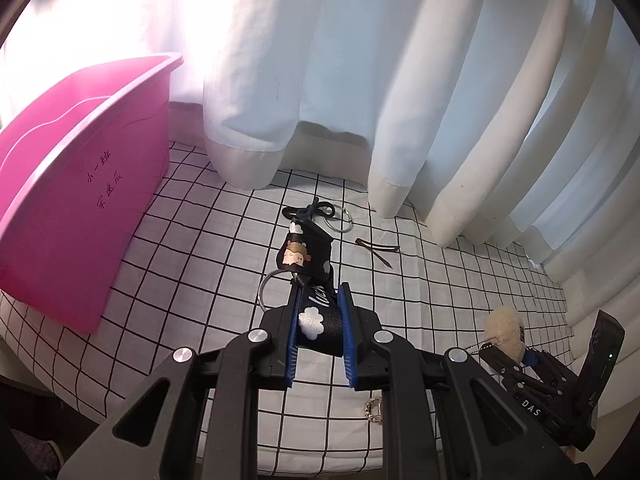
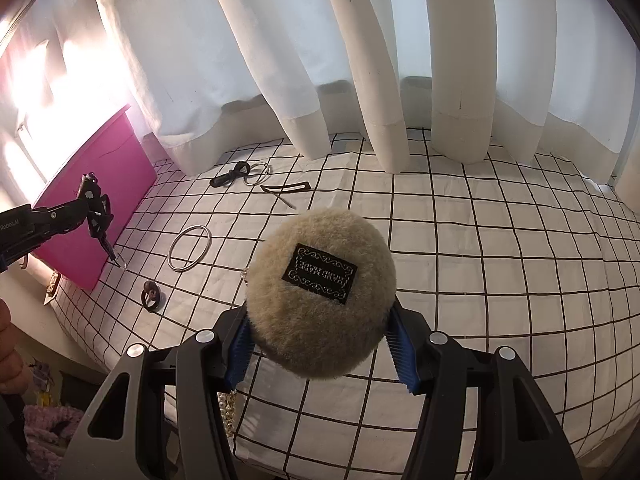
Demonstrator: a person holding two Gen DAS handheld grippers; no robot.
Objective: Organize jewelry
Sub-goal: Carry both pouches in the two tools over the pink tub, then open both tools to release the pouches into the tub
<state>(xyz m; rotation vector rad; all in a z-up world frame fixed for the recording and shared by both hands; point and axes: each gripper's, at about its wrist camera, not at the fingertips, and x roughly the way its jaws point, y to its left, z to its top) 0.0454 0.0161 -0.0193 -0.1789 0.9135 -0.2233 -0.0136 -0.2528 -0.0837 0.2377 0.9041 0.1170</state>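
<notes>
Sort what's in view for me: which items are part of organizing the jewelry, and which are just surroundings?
Part of the job:
black keychain strap in the left gripper
fluffy pompom charm in the right gripper
pink bin
silver bangle
black cord with ring
brown hair clip
dark hair tie

Surroundings:
white curtains
checked cloth

Backlit curtains [image 1: 360, 60], left glare, fisheye-warped edges.

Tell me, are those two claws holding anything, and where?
Left gripper pinches a black keychain strap across its width; right gripper clamps a beige pompom by its sides.
</notes>
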